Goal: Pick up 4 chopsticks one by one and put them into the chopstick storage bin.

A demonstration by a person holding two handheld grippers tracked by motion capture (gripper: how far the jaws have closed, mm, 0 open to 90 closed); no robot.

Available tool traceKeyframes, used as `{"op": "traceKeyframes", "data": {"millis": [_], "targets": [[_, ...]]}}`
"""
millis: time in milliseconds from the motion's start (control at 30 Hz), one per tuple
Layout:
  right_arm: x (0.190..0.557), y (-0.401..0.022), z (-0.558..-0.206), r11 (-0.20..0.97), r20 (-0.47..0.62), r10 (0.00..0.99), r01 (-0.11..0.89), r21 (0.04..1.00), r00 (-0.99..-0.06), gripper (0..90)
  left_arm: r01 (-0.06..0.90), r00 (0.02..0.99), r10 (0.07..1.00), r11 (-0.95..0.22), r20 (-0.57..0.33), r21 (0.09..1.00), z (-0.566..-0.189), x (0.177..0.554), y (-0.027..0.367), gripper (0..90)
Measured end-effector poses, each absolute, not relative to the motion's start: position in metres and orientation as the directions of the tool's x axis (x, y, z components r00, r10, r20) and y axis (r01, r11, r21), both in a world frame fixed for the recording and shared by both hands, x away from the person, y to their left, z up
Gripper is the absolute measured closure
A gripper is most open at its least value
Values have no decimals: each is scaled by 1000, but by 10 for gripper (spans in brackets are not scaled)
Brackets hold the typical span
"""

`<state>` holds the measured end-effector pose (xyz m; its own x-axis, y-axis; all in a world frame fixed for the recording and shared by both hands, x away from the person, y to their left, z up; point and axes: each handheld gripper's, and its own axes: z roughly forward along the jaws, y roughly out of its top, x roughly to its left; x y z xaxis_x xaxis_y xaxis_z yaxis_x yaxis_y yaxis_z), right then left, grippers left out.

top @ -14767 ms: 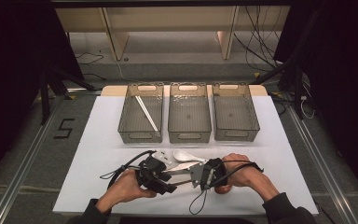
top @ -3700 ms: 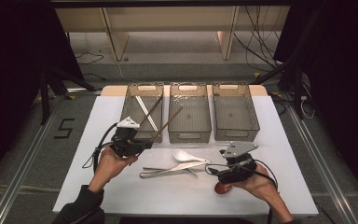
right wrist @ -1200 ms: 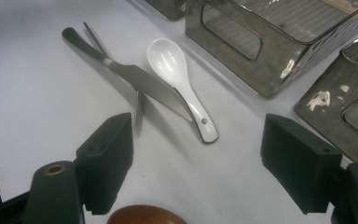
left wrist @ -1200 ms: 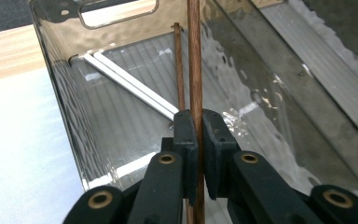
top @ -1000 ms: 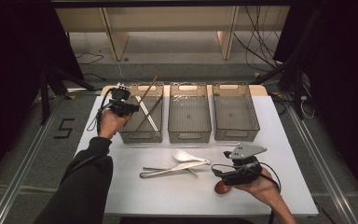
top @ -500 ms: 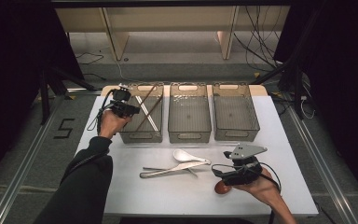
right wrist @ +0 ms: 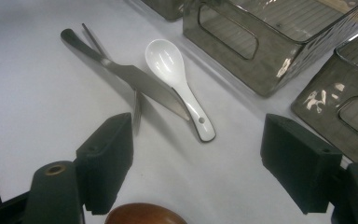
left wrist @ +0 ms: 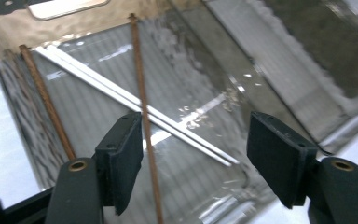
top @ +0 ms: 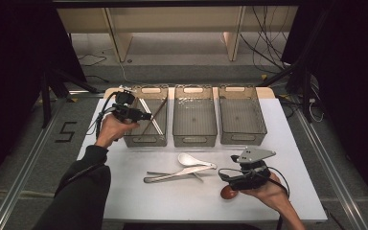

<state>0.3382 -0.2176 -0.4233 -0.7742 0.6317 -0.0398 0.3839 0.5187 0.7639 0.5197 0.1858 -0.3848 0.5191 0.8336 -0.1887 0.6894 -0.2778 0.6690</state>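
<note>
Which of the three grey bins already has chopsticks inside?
The leftmost bin, under the left gripper: it holds chopsticks; the other two are empty.

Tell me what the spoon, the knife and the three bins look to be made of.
Spoon: glossy white, likely glazed ceramic, or possibly melamine; it shows soft highlights.
Knife: dull grey with a brushed sheen, probably stainless steel.
Bins: smoky see-through walls with ribbed floors and moulded handle slots, so probably tinted clear plastic.
</note>
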Motion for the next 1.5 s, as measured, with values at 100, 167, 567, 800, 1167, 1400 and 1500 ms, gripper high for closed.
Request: {"op": "traceKeyframes", "data": {"millis": [100, 167, 567, 800, 1167, 1400, 1500], "targets": [[338, -218, -423, 518, -41, 632, 383, 765, -774, 264, 675, 543, 818, -292, -188, 677, -381, 508, 183, 325], [338, -218, -423, 517, -42, 634, 382, 766, -773, 263, 670, 553, 811, -297, -191, 681, -380, 501, 181, 303], [338, -222, -422, 512, -41, 640, 385, 768, -768, 264, 615, 605, 764, -270, -224, 740, -384, 450, 175, 260], [339, -228, -421, 516, -45, 647, 393, 761, -761, 264, 578, 635, 741, -268, -219, 771, -390, 425, 174, 253], [345, -236, -429, 551, -39, 647, 432, 714, -761, 265, 532, 637, 741, -223, -213, 817, -410, 389, 179, 235], [351, -244, -435, 538, -26, 666, 456, 708, -745, 265, 515, 642, 735, -203, -218, 833, -422, 364, 179, 216], [353, -248, -438, 532, -18, 673, 466, 707, -740, 265, 501, 643, 735, -189, -217, 844, -423, 357, 179, 212]]}}
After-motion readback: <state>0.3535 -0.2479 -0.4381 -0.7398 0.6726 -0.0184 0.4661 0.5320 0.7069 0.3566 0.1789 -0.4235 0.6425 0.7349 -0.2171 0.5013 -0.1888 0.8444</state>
